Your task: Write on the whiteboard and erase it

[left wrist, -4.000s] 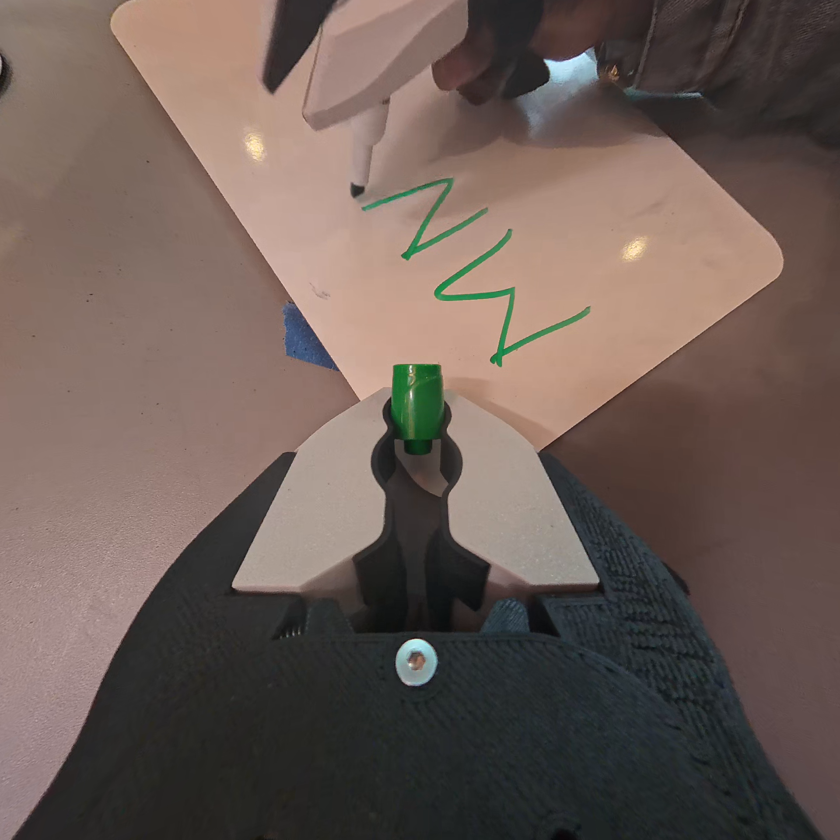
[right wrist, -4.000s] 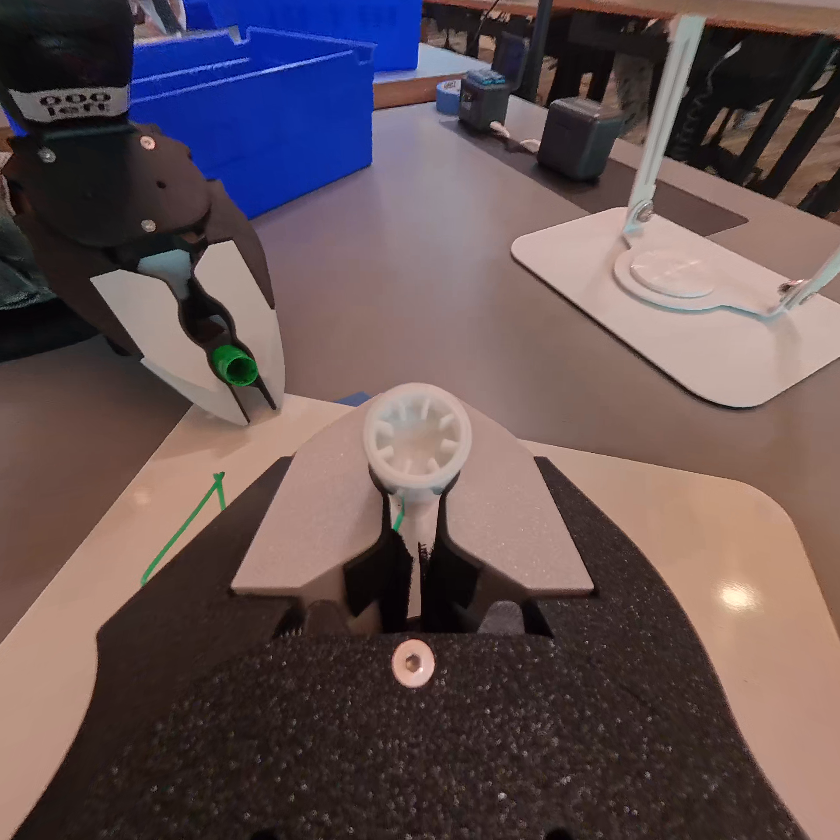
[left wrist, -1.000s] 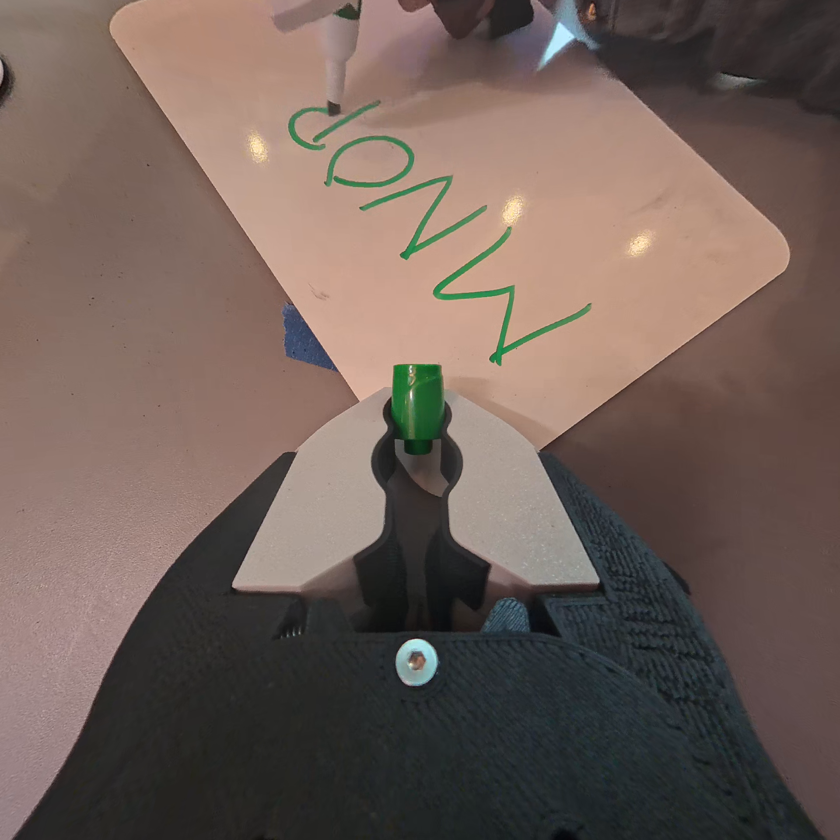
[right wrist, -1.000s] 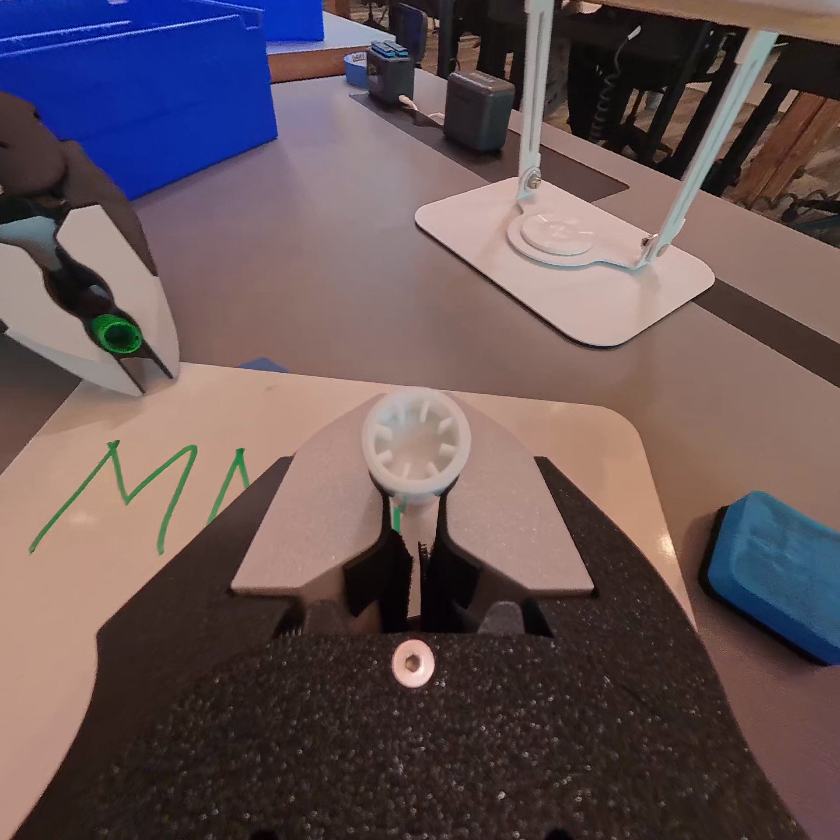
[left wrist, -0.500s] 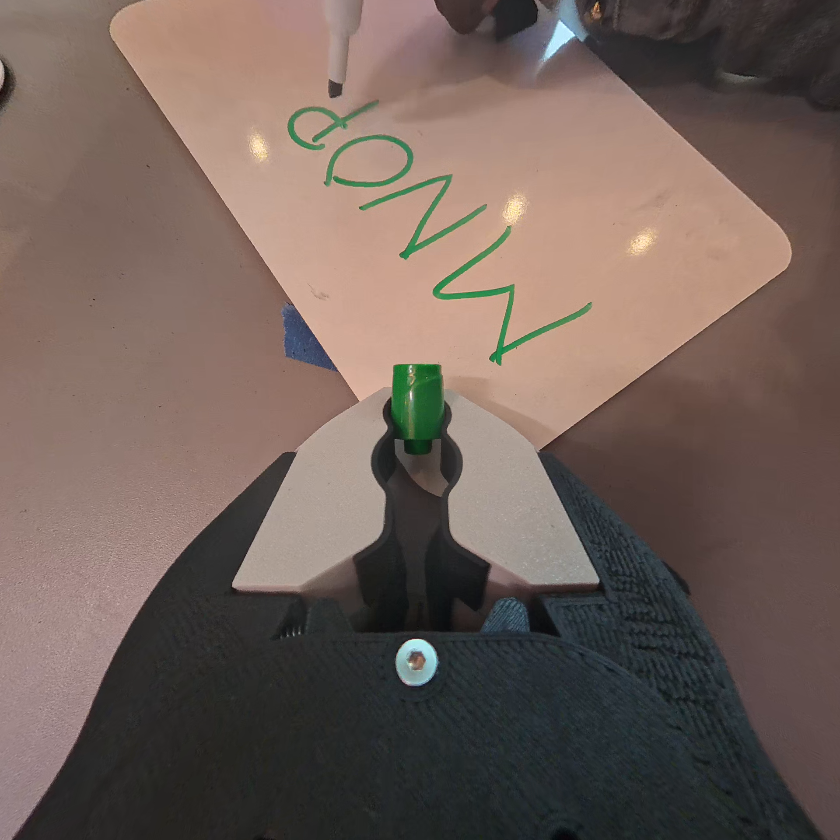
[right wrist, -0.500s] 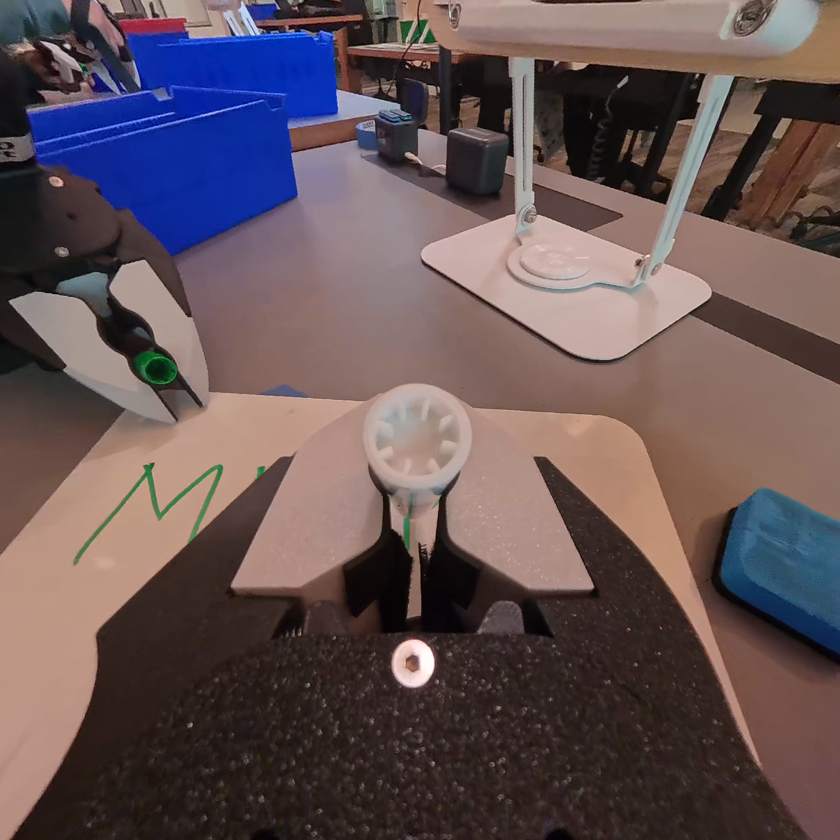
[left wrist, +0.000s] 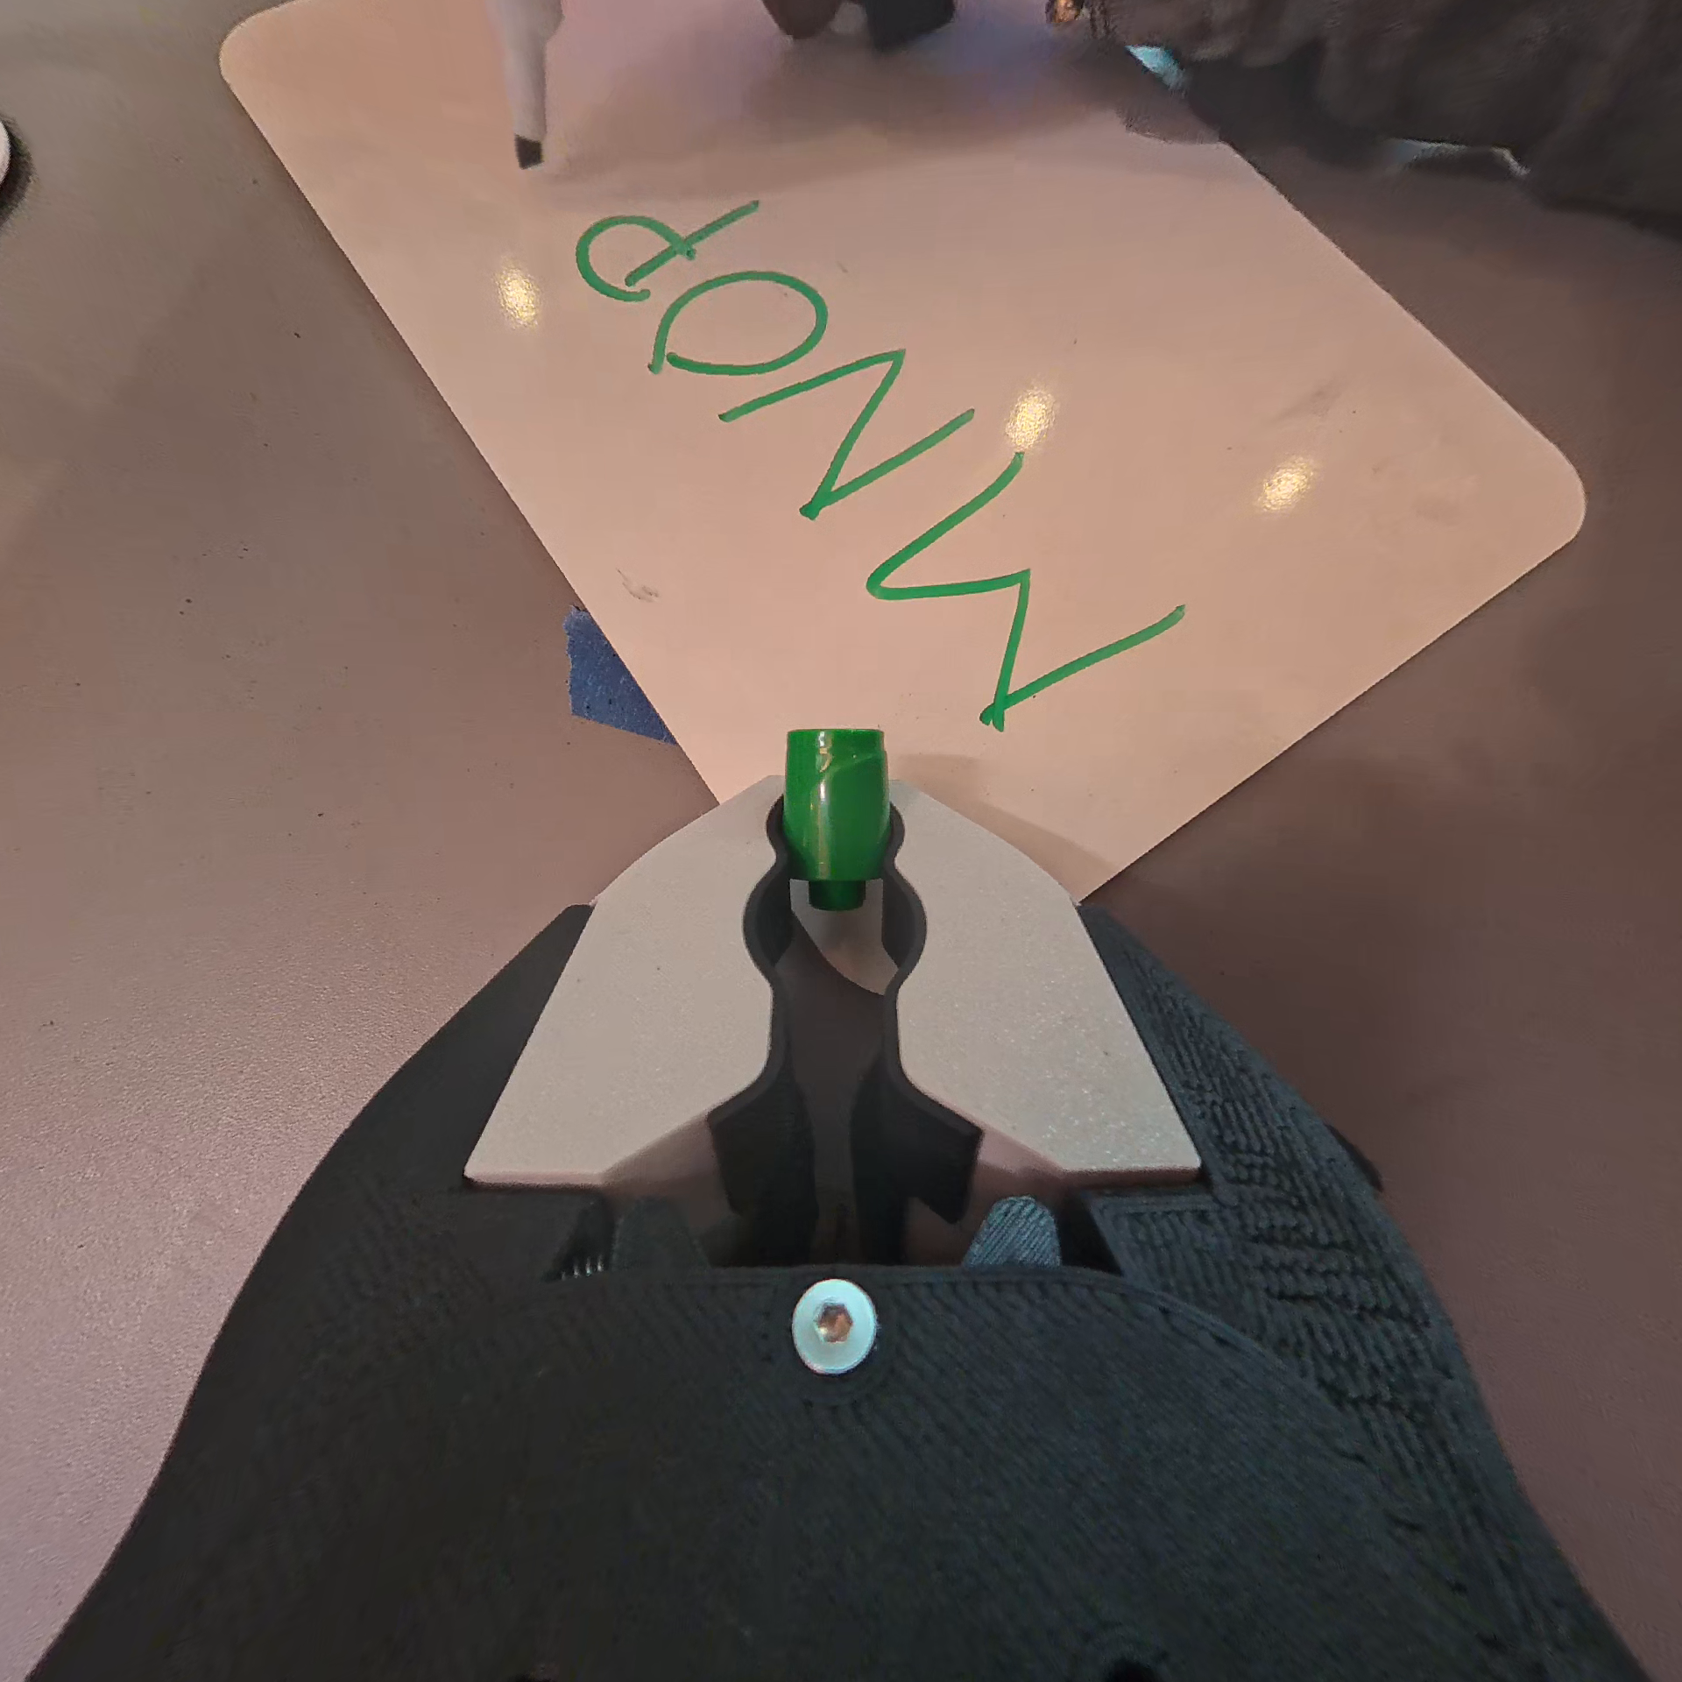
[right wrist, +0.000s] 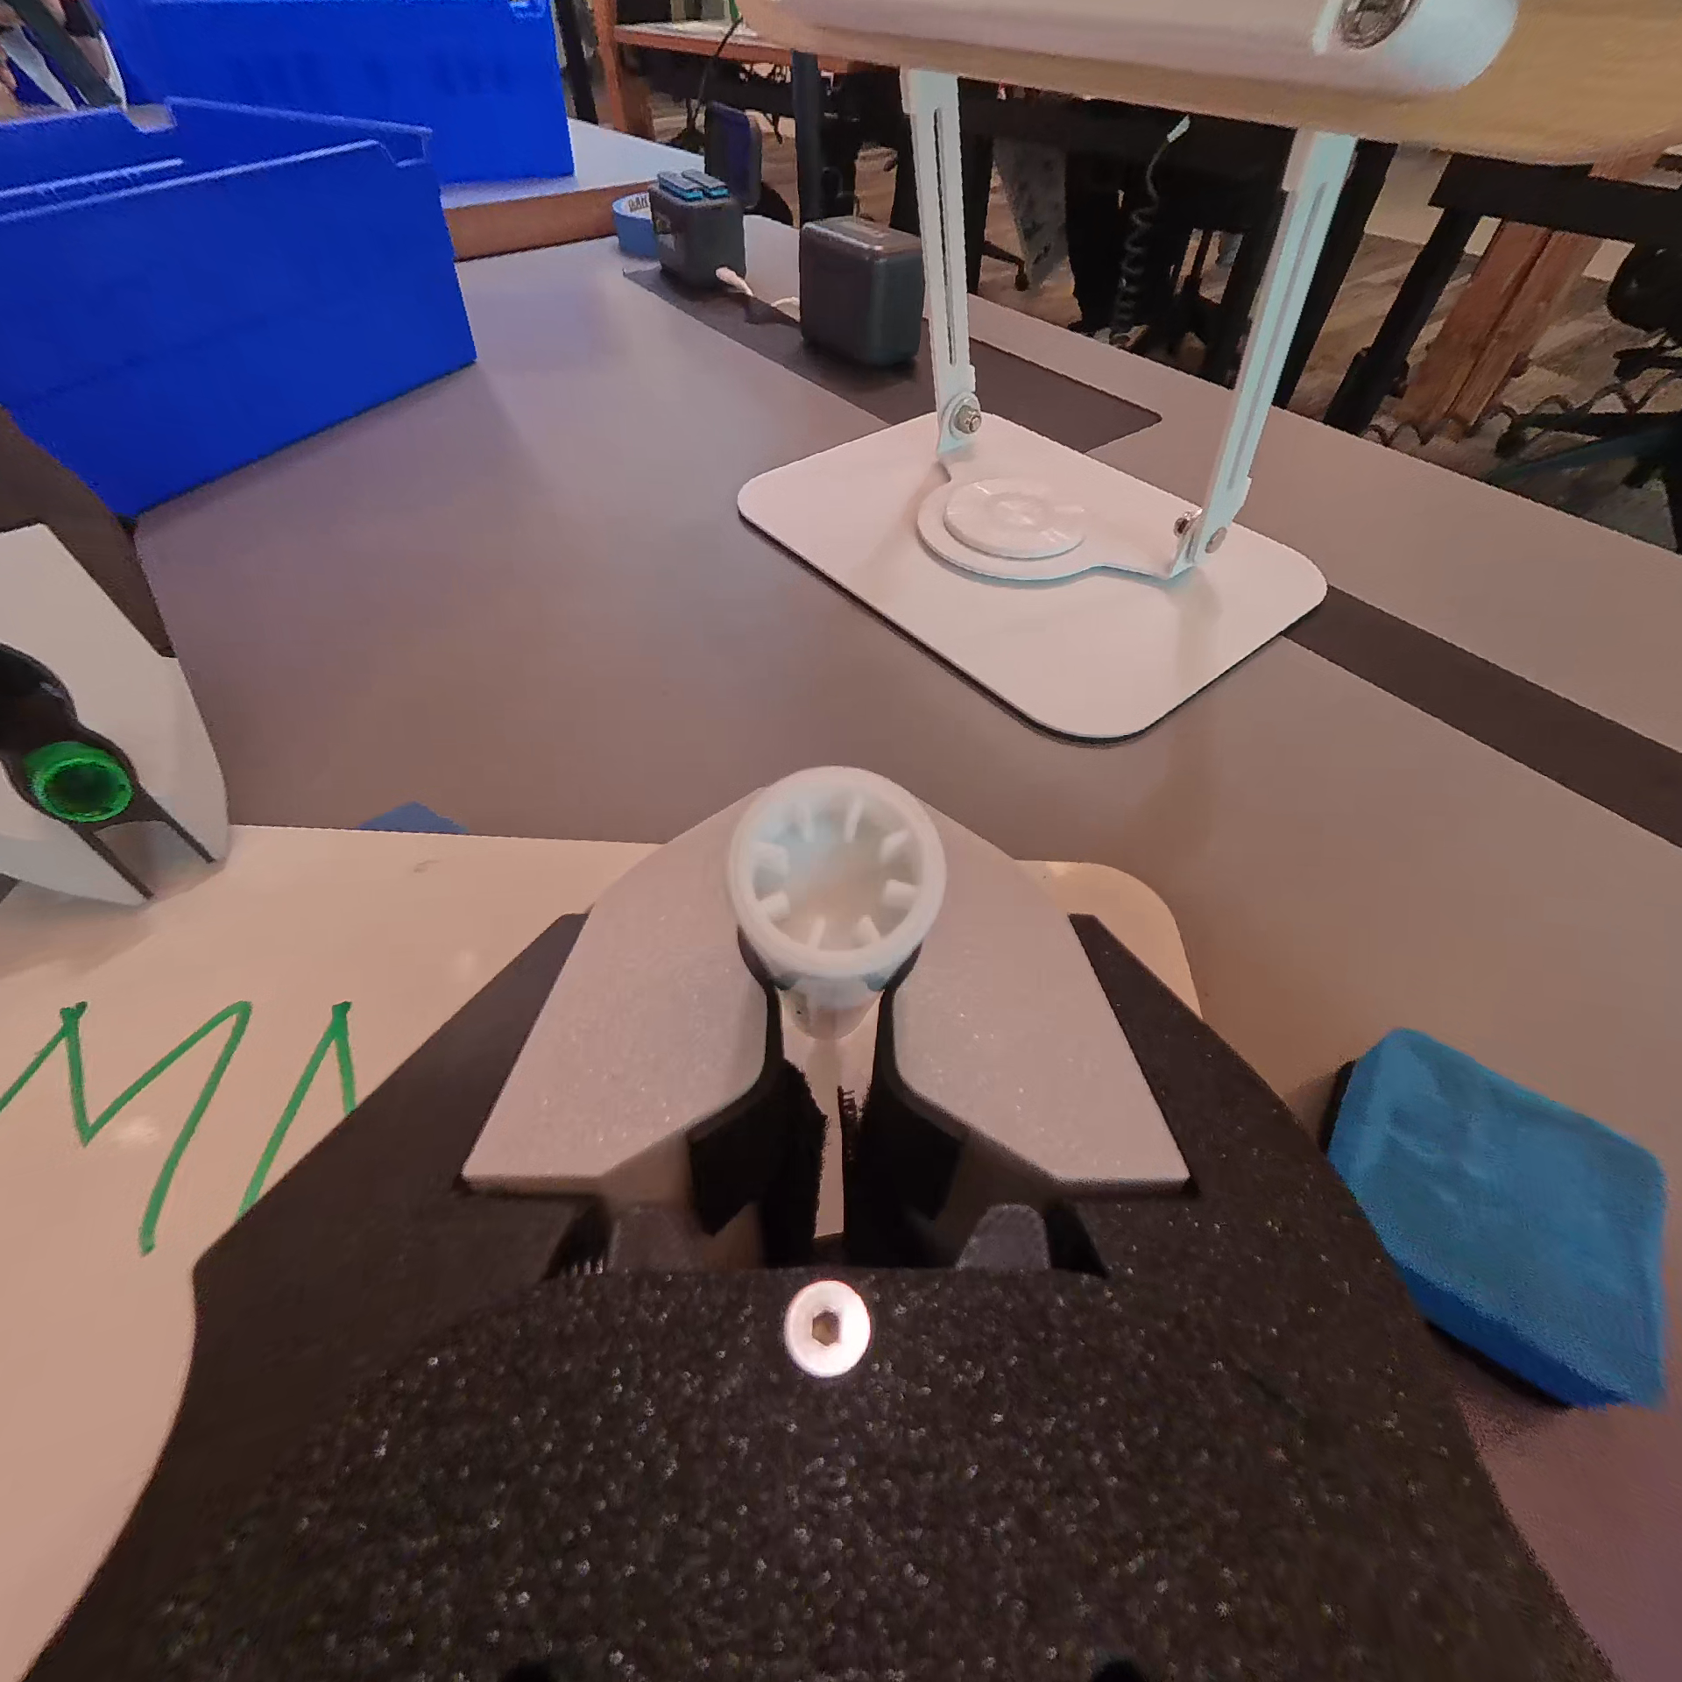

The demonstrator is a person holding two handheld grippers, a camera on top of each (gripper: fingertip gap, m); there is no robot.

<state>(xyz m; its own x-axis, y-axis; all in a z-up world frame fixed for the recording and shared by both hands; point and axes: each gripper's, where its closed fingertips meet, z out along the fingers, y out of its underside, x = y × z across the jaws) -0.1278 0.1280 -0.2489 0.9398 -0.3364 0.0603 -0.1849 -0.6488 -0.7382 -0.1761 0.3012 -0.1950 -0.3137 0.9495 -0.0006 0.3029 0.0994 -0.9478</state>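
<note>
Since half a second ago the marker [left wrist: 528, 82] has lifted off the whiteboard [left wrist: 1183, 300], its tip now hanging clear at 11 o'clock of the green writing [left wrist: 819, 382]. The right claw [right wrist: 835, 919] is clamped on the marker; the left claw [left wrist: 835, 824] is clamped on the green cap [left wrist: 834, 810] at the board's near corner. Risks: a misaligned recap smears ink on the claw — or the board skids when the eraser [right wrist: 1493, 1210], at 3 o'clock on the bench [right wrist: 546, 546], rubs it.
</note>
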